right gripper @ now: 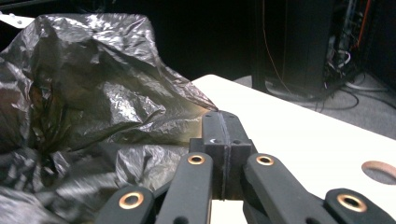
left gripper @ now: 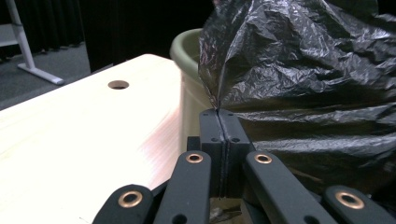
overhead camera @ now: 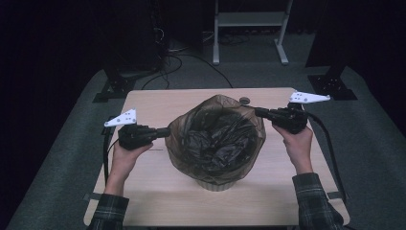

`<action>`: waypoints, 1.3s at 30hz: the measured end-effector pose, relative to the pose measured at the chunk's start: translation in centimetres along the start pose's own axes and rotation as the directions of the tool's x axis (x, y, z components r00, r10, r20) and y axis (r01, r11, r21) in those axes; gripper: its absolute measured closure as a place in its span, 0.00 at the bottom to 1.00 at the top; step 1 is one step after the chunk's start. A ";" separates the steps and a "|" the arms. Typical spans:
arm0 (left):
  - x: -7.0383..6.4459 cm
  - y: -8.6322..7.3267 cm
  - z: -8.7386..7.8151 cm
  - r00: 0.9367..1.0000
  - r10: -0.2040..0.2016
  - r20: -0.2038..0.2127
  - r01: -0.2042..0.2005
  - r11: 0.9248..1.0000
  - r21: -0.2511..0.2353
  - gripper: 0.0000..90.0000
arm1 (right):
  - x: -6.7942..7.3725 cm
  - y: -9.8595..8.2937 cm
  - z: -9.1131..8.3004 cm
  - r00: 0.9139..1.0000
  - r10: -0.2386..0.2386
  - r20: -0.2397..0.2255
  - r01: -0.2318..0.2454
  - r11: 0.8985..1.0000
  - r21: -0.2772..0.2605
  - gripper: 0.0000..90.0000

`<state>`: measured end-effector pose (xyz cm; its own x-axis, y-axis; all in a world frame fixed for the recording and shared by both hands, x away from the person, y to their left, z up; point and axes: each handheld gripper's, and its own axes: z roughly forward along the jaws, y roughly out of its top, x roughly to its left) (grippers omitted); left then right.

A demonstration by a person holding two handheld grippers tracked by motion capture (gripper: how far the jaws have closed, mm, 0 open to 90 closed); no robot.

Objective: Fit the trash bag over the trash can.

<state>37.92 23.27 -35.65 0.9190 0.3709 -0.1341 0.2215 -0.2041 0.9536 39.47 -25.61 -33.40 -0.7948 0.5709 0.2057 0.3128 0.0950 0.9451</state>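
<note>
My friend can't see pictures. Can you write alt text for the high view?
Two hands hold a black bag open over a bin on a table. The left tool and the right tool each pinch the bag's edge on opposite sides.

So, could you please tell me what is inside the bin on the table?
A black plastic bag lines the bin, its edges pinched by the left gripper and right gripper. Crumpled plastic hides the bin's bottom.
</note>
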 end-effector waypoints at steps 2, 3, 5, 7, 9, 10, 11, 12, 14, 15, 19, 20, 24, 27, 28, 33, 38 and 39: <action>0.2 0.0 0.2 1.000 -0.002 -0.015 0.002 1.000 0.007 1.00 | -0.3 -0.3 0.1 1.000 0.006 0.009 -0.006 1.000 0.003 1.00; 0.5 -0.1 0.5 1.000 -0.005 -0.024 0.005 1.000 0.014 1.00 | -0.5 -0.6 0.2 1.000 0.013 0.019 -0.013 1.000 0.009 1.00; 0.9 -0.3 1.0 0.999 -0.014 -0.042 0.015 1.000 0.024 1.00 | -1.0 -1.2 0.2 0.999 0.023 0.035 -0.024 1.000 0.019 1.00; 1.1 -0.5 1.3 0.998 -0.013 -0.057 0.015 0.999 0.035 1.00 | -1.5 -2.0 0.0 0.998 0.039 0.052 -0.040 0.999 0.028 1.00; 1.3 -0.8 1.8 0.997 -0.019 -0.073 0.023 0.999 0.044 1.00 | -2.0 -2.9 -0.4 0.996 0.054 0.069 -0.057 0.998 0.034 1.00; 1.4 -0.9 2.0 0.997 -0.021 -0.076 0.025 0.999 0.048 1.00 | -2.2 -3.1 -0.5 0.995 0.059 0.076 -0.062 0.997 0.038 1.00; 1.4 -1.1 2.2 0.997 -0.026 -0.075 0.030 0.998 0.055 1.00 | -2.3 -3.5 -0.7 0.995 0.063 0.082 -0.067 0.997 0.041 1.00; 1.4 -1.1 2.4 0.997 -0.024 -0.078 0.029 0.998 0.062 1.00 | -2.5 -3.9 -0.9 0.994 0.070 0.087 -0.074 0.996 0.045 1.00; 1.4 -1.2 2.7 0.997 -0.020 -0.080 0.026 0.997 0.071 1.00 | -2.8 -4.7 -1.3 0.992 0.075 0.104 -0.081 0.995 0.059 1.00; 1.4 -1.3 2.9 0.997 -0.021 -0.078 0.026 0.997 0.073 1.00 | -2.9 -5.1 -1.6 0.991 0.082 0.109 -0.089 0.994 0.064 1.00; 1.4 -1.5 3.2 0.997 -0.023 -0.077 0.029 0.996 0.082 1.00 | -3.4 -6.4 -2.2 0.986 0.103 0.129 -0.113 0.991 0.072 1.00; 1.4 -1.6 3.3 0.997 -0.023 -0.077 0.029 0.996 0.082 1.00 | -3.6 -7.1 -2.4 0.984 0.115 0.134 -0.126 0.989 0.080 1.00; 1.0 -2.2 3.5 0.997 -0.021 -0.076 0.028 0.996 0.087 1.00 | -3.6 -8.2 -2.4 0.984 0.107 0.140 -0.121 0.987 0.101 1.00; 0.8 -2.4 3.4 0.997 -0.019 -0.075 0.025 0.996 0.087 1.00 | -3.3 -8.0 -2.5 0.984 0.097 0.151 -0.110 0.991 0.081 0.82; 0.7 -2.5 3.3 0.997 -0.017 -0.076 0.023 0.996 0.085 1.00 | -3.3 -7.8 -2.8 0.984 0.106 0.140 -0.115 0.991 0.061 0.81; 0.6 -2.7 2.9 0.997 -0.019 -0.077 0.026 0.996 0.082 1.00 | -2.1 -5.4 -4.4 0.995 0.084 0.056 -0.082 0.996 -0.039 0.69; 0.4 -2.5 2.3 0.996 -0.012 -0.085 0.018 0.997 0.071 1.00 | -0.1 -3.3 -3.9 0.998 0.036 -0.049 -0.039 0.997 -0.073 0.64; 0.3 -2.5 2.2 0.996 -0.014 -0.085 0.020 0.997 0.068 1.00 | -0.1 -3.3 -3.9 0.998 0.036 -0.049 -0.039 0.997 -0.073 0.64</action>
<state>38.39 21.92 -38.68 0.8847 0.4493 -0.1240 0.2613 -0.2578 0.9302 36.48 -29.12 -35.51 -0.8078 0.5329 0.2518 0.3053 0.0129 0.9522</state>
